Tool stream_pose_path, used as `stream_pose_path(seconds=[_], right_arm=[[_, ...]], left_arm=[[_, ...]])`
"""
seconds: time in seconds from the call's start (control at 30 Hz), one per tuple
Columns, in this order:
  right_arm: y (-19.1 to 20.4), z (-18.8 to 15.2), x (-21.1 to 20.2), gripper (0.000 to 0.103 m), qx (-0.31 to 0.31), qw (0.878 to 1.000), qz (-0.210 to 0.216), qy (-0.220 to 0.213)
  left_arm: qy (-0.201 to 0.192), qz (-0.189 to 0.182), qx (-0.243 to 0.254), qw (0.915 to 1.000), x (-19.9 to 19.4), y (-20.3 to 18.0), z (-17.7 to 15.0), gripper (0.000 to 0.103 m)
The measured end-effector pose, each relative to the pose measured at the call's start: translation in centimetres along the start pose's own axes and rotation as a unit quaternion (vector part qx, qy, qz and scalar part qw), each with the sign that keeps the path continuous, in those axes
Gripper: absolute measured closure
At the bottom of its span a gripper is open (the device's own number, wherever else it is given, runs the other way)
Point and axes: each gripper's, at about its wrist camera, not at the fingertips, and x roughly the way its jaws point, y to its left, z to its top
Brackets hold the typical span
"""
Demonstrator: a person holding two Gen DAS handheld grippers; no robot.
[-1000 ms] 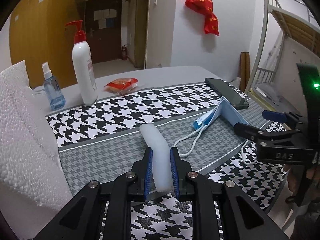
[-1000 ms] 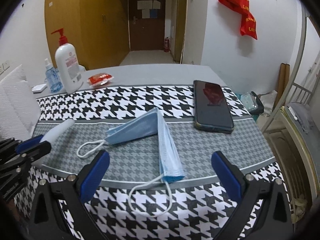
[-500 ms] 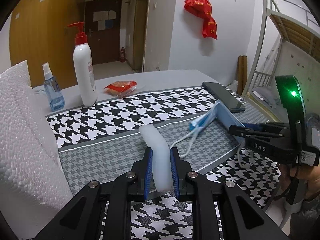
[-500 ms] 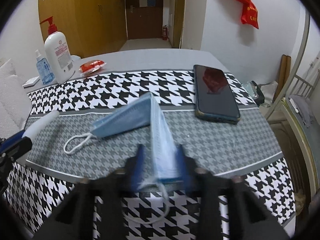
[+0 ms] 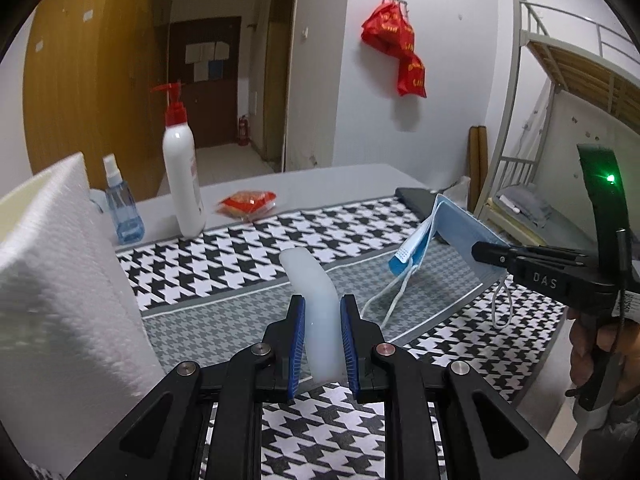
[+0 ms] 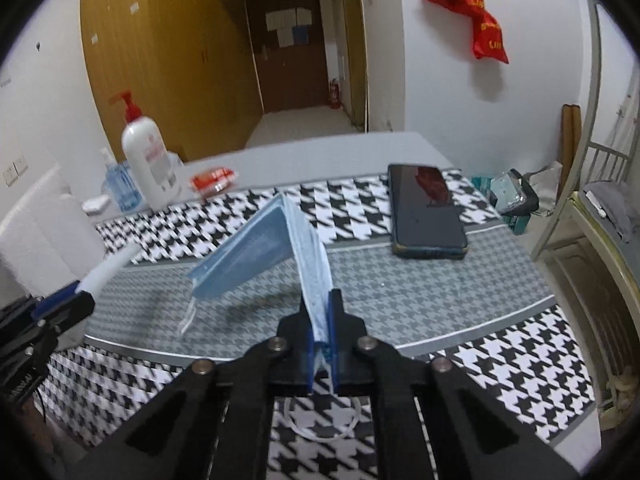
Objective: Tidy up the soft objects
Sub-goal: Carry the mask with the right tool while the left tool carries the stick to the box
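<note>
My left gripper [image 5: 322, 306] is shut on a pale, translucent soft strip [image 5: 314, 292] that curves up and away over the houndstooth tablecloth [image 5: 248, 256]. My right gripper [image 6: 319, 300] is shut on one end of a blue face mask [image 6: 256, 252]; the mask is lifted off the cloth, folded like a tent, its ear loops dangling. In the left wrist view the mask [image 5: 448, 228] hangs from the right gripper [image 5: 478, 250] at the right, with a hand on its handle. In the right wrist view the strip [image 6: 108, 270] pokes out of the left gripper [image 6: 82, 292] at the left edge.
A dark phone [image 6: 424, 210] lies on the cloth at the right. A white pump bottle [image 5: 182, 176], a small blue spray bottle [image 5: 122, 210] and a red packet [image 5: 248, 202] stand at the table's back. White foam blocks [image 5: 52, 280] rise at the left. A bunk bed frame [image 5: 560, 80] stands right.
My right gripper went from wide open over the mask to shut on its near end and raised it off the cloth. My left gripper, still gripping the strip, rose slightly.
</note>
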Motion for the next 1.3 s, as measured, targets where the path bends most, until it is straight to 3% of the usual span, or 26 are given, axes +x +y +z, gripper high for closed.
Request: stream_pose_path(seconds=[0.6, 1.0, 1.3], right_arm=[[4.7, 0.5, -11.3, 0.095, -0.006, 0.991, 0.052, -0.125], [8.8, 0.6, -14.4, 0.095, -0.033, 0.983, 0.084, -0.161], [11.8, 1.4, -14.2, 0.095, -0.052, 0.979, 0.103, -0.168]], left_arm=[[-0.095, 0.03, 0.02, 0.9948, -10.5, 0.7, 1.2, 0.084], [-0.151, 0.061, 0.015, 0.9866, -16.4, 2.9, 0.9, 0.084], [-0.174, 0.09, 0.005, 0.9805, -19.3, 4.8, 0.1, 0.084]])
